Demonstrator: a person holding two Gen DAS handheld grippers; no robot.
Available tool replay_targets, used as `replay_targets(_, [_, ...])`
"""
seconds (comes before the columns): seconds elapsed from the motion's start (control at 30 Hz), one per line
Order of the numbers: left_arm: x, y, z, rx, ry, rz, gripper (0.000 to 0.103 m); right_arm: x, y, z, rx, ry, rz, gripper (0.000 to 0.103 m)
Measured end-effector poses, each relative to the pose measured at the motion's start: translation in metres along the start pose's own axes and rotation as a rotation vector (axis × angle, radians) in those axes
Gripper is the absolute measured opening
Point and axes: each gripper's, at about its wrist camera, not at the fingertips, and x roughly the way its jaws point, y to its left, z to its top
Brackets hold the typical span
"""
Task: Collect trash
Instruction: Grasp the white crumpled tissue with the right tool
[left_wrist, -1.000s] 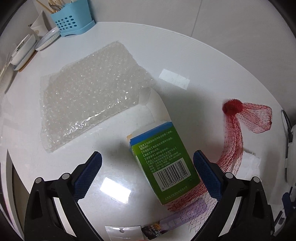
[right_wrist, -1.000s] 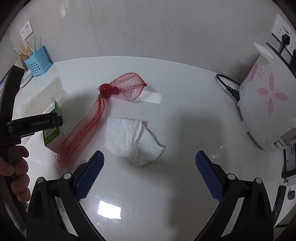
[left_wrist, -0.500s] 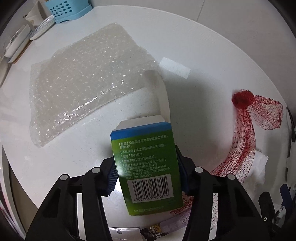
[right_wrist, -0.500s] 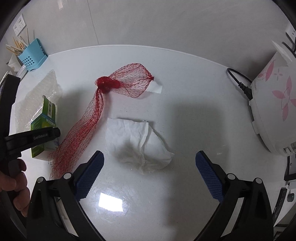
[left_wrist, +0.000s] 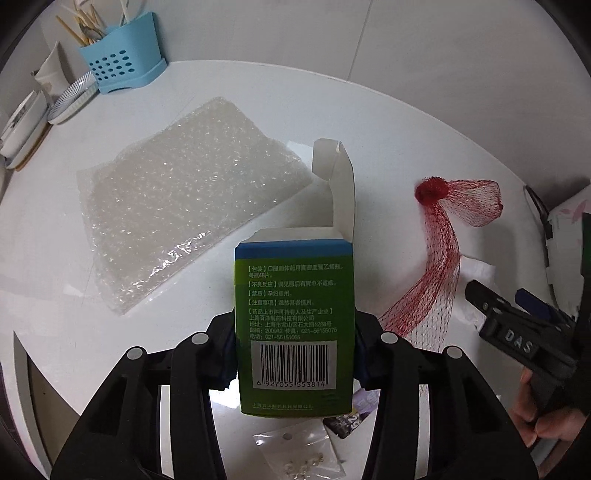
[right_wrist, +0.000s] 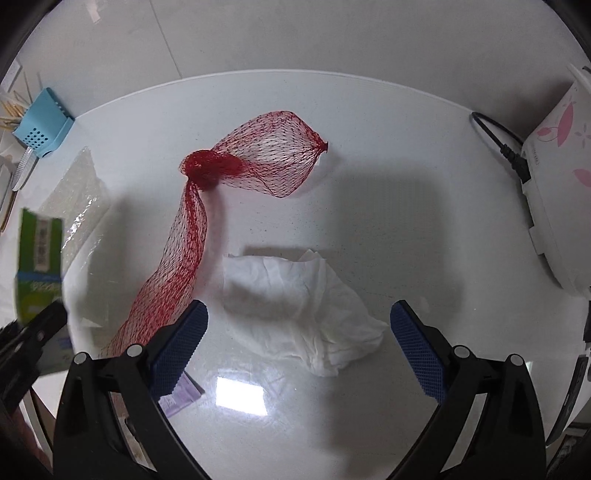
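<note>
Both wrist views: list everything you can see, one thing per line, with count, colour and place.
Carton: one, green with a blue band, flap open, clamped in the left gripper.
Bubble wrap: one clear sheet, flat on the table left of the carton.
Net bag: one, red mesh, mid-table, knotted, its tail running toward the camera.
Tissue: one, white, crumpled, between the right gripper's fingers.
Utensil holder: one, light blue, back left.
Cooker: one, white with pink flowers, right edge, black cord plugged in.
Sachet: one, purple, near edge.
Table: one, white, round.
Left gripper: black, blue pads, has just closed on the carton.
Right gripper: black, blue pads, open over the tissue.
</note>
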Motion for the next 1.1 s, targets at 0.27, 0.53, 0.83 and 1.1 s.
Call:
replay_targets(0.27, [-0.035,0.01,-0.021,0.025,-0.06,-0.025,0.046,0.019,0.005,0.003,0.025,0.073,-0.022,0.087])
replay_targets(0.53, [-0.045,0.026,-0.026,0.019,-0.074,-0.026,0.046,0.029,-0.002,0.005,0.068,0.116,-0.034,0.08])
replay_targets(0.83, [-0.055,0.039,-0.034,0.005,-0.084,-0.018,0.046,0.02,0.005,0.014,0.044,0.094,-0.035,0.026])
replay_targets(1.1, [-0.065,0.045,-0.037,0.018,-0.101,-0.013,0.046,0.008,0.009,0.013,0.028,0.07,-0.012,0.01])
